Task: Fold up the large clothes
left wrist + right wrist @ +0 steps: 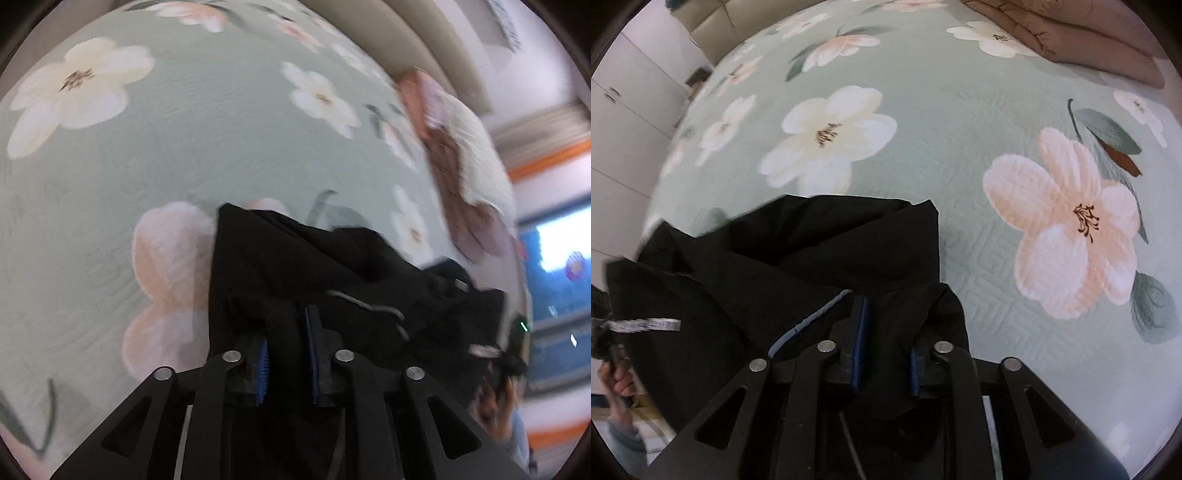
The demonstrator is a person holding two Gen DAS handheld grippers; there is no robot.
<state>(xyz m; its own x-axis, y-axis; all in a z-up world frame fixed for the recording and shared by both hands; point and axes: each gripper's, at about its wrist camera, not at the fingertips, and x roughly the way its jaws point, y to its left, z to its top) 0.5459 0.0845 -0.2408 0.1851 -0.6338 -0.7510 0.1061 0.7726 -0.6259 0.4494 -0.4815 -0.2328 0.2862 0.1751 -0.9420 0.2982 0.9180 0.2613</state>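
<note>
A large black garment (332,266) hangs bunched between both grippers above the flowered green bedspread (184,147). My left gripper (286,325) is shut on a fold of it, cloth filling the gap between the blue pads. In the right wrist view the same black garment (812,258) drapes to the left, with a blue cord and a white label showing. My right gripper (886,332) is shut on its edge, cloth wrapped over the right finger. The other gripper and the hand holding it show at each view's edge.
The bedspread (960,129) fills both views. A folded brown quilt (1089,40) lies at the far right of the bed; it also shows in the left wrist view (454,147). White cupboards (624,110) stand to the left. A beige headboard (388,29) lies beyond.
</note>
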